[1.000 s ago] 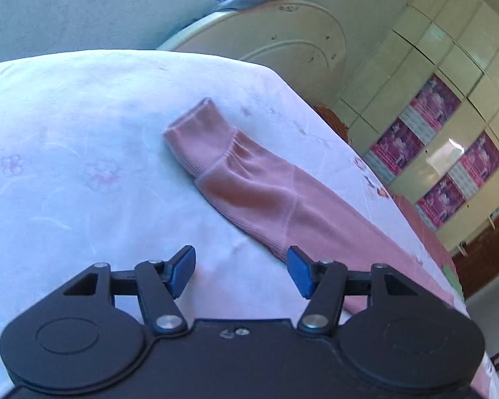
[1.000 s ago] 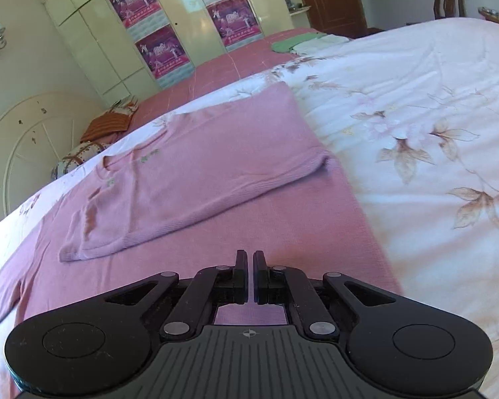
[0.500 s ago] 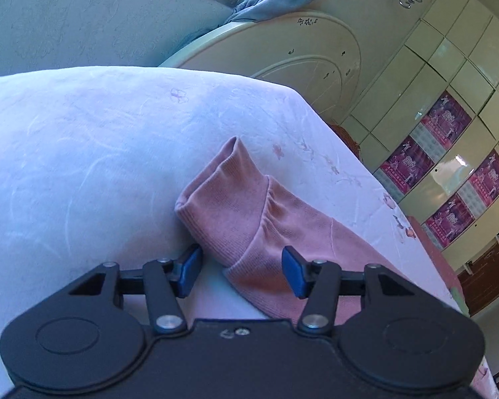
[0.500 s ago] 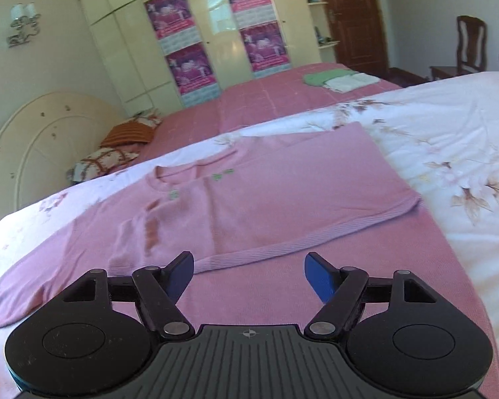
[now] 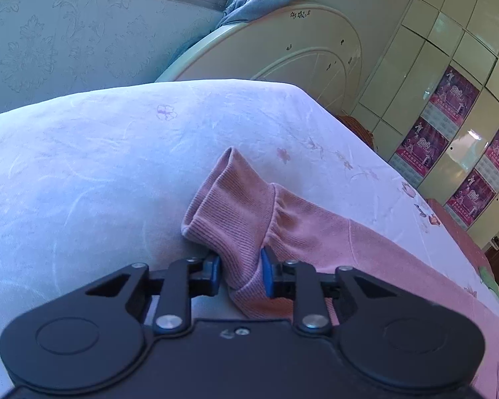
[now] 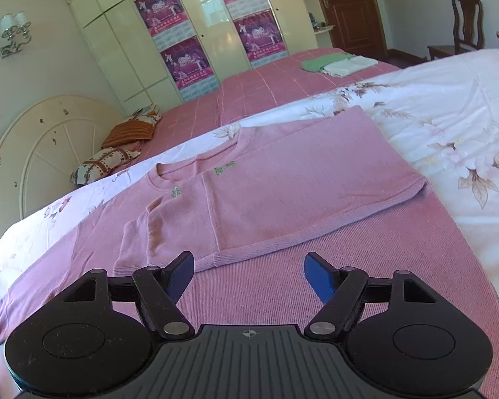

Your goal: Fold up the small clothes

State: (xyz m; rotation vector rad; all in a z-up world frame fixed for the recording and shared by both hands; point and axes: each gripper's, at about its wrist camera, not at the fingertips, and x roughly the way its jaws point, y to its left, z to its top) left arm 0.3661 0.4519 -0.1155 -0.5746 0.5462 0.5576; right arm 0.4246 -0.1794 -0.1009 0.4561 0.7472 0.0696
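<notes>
Now the left gripper (image 5: 240,271) pinches the sleeve (image 5: 249,212), cuff pointing away.

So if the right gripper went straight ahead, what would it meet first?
Likely the folded-over edge of the pink sweater, just ahead of the open right gripper; depth is unclear.

Left wrist view sits low, close over the sleeve cuff (image 5: 231,206); right wrist view looks from higher toward twelve o'clock across the same pink sweater (image 6: 282,179).
</notes>
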